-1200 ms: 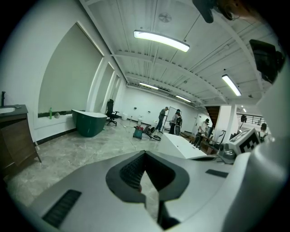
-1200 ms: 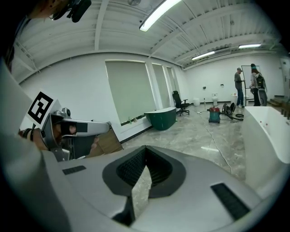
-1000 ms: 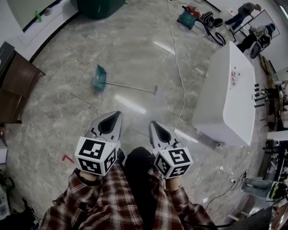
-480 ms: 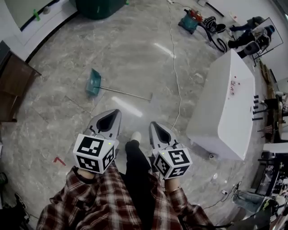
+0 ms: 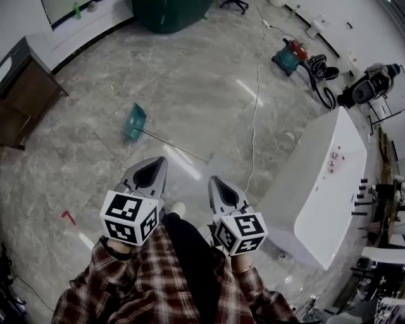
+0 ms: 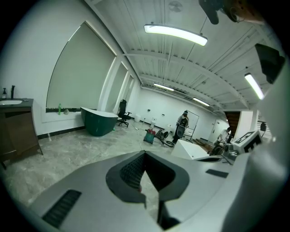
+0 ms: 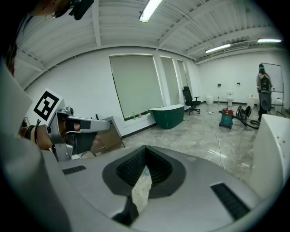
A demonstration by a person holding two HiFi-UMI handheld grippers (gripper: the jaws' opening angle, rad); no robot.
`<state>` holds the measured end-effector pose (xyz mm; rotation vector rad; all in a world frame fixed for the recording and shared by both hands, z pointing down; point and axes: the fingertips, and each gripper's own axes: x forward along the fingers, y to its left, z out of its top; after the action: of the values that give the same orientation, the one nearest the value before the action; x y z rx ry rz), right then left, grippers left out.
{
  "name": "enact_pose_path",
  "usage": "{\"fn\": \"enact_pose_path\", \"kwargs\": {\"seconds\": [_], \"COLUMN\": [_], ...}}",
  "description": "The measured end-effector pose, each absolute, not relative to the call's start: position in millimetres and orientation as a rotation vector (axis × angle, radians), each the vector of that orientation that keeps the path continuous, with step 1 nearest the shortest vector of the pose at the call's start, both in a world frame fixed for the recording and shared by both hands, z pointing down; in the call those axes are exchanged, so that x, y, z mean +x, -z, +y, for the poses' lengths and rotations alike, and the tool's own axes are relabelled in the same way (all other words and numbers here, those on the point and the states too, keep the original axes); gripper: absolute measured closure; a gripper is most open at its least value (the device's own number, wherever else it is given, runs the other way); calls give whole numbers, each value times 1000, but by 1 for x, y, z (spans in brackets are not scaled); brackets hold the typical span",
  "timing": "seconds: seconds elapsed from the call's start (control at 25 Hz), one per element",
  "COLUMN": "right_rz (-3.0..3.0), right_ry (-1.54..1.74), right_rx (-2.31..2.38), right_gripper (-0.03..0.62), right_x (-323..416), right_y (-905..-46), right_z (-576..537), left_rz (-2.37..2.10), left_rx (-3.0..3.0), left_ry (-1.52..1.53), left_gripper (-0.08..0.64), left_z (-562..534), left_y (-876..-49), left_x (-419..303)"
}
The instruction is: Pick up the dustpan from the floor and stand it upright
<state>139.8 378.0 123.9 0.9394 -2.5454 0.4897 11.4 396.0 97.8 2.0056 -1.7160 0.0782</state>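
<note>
The teal dustpan [image 5: 134,121] lies flat on the grey marble floor, and its long thin handle [image 5: 177,147] runs toward me to the right. Both grippers are held side by side in front of my plaid sleeves, well above the floor and short of the dustpan. My left gripper [image 5: 157,162] points toward the handle's near end, jaws shut and holding nothing. My right gripper [image 5: 212,181] is also shut and holds nothing. The left gripper view shows its closed tips [image 6: 145,154] against the room. In the right gripper view the closed tips [image 7: 145,149] have the left gripper's marker cube [image 7: 46,104] beside them.
A white bathtub [image 5: 319,190] stands at the right, with a white cable [image 5: 255,107] trailing across the floor past it. A dark green tub [image 5: 171,12] and a vacuum with hose [image 5: 291,56] are at the back, a wooden cabinet [image 5: 25,95] at the left. A person [image 6: 183,123] stands far off.
I have walked on across the floor with both grippers carried shut in front of me. The white bathtub has slid toward the lower right of the head view; the dustpan lies as before.
</note>
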Motion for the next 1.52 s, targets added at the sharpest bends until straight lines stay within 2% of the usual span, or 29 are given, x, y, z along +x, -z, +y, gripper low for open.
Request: {"fn": "enact_pose_path", "kwargs": {"seconds": [0.4,0.84,1.24,1.52], "right_rz": [-2551,-2478,-2464,-2442], "right_ry": [-601,-654,-673,-689], "right_rx": [872,925,1059,1204], "right_gripper": [581,581,581,581], "right_x": [147,124,47,13], "right_y": [-141,-163,-159,-158], "right_z": [350,269,131,89], "left_rz": [-1778,-1660,-1573,-1503], "left_rx": [1908,1960,2040,2083], "left_ry": [-77,-132,-267,-316], "left_gripper": [558,558,558,560], "left_z": [367,264,149,93], "left_y": [-107,-133,-144,-155], "left_x": [2,-12,-80,-110]}}
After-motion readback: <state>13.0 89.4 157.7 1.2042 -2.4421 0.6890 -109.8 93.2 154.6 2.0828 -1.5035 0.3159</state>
